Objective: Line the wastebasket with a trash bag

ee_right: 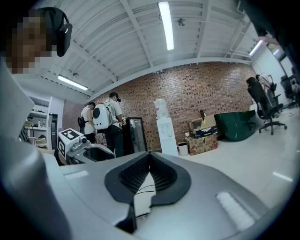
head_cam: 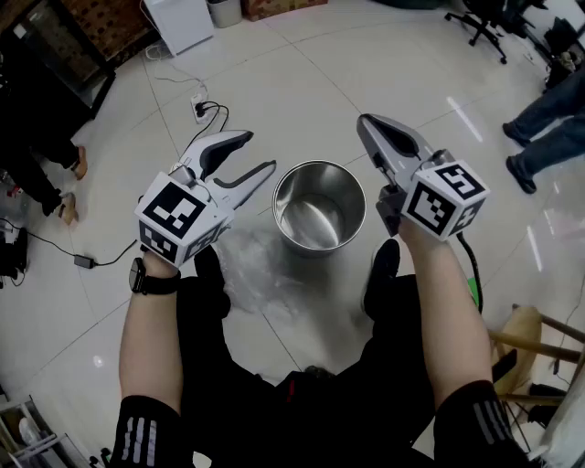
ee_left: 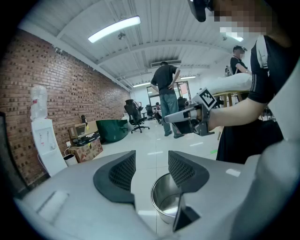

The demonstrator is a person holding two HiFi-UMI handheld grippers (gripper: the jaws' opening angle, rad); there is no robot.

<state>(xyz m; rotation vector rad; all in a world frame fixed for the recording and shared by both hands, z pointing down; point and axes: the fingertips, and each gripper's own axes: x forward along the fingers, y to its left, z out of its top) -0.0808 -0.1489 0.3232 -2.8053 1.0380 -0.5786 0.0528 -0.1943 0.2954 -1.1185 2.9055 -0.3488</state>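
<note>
A shiny metal wastebasket (head_cam: 319,207) stands empty on the tiled floor between my two grippers. A crumpled clear trash bag (head_cam: 257,265) lies on the floor just left of it, near my feet. My left gripper (head_cam: 259,154) hovers to the left of the wastebasket, open, with nothing between its jaws; the wastebasket (ee_left: 169,200) shows below them in the left gripper view. My right gripper (head_cam: 366,123) is held to the right of the wastebasket's rim, shut and empty. The right gripper (ee_left: 169,117) also shows across from the left one.
A power strip with cables (head_cam: 203,111) lies on the floor beyond the left gripper. A wooden stool (head_cam: 530,343) stands at the right. Another person's legs (head_cam: 548,123) and an office chair (head_cam: 489,23) are at the far right. People stand by a brick wall (ee_right: 105,124).
</note>
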